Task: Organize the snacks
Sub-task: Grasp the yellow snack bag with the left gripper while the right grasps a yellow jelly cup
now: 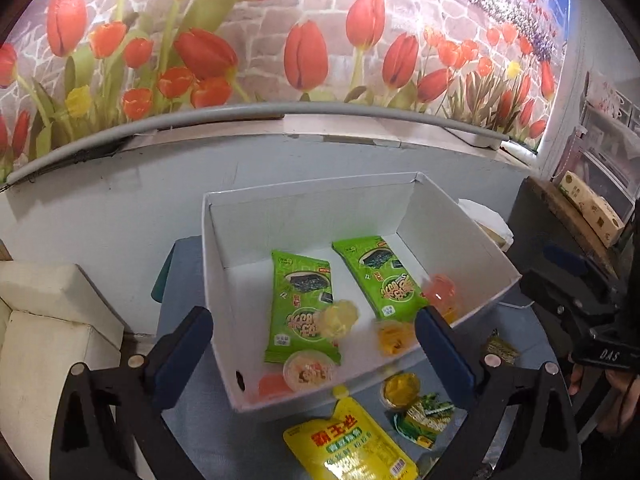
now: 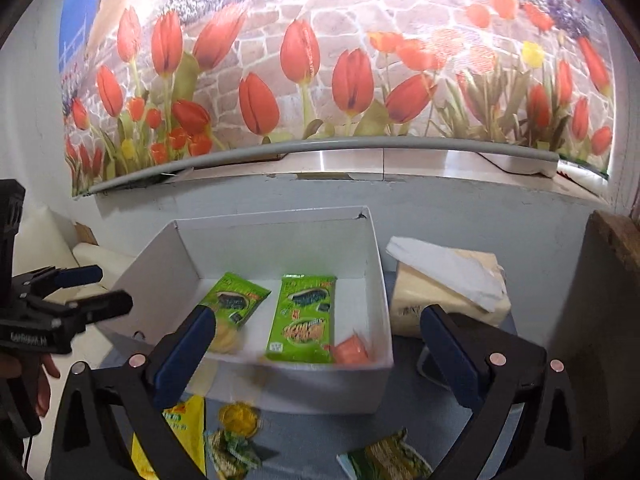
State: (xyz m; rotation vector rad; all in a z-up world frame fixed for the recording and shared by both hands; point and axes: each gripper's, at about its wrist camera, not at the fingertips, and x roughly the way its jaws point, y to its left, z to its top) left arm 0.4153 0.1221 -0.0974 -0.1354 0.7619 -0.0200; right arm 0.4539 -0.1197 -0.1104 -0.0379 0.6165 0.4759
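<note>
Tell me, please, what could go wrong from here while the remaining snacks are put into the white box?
1. The yellow spouted pouch lies flat on the blue table, close to the white cardboard box; the left gripper fingers may push the light box while reaching.
2. The small yellow jelly cup touches the green wrapped candies; both could be grasped together.
3. Loose cups already in the box could be knocked.

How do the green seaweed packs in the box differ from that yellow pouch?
The two green seaweed packs lie inside the white box; the yellow pouch lies outside on the table, in front of it. The packs are flat rectangles; the pouch has a spout cap. All three are sealed snacks lying flat.
</note>
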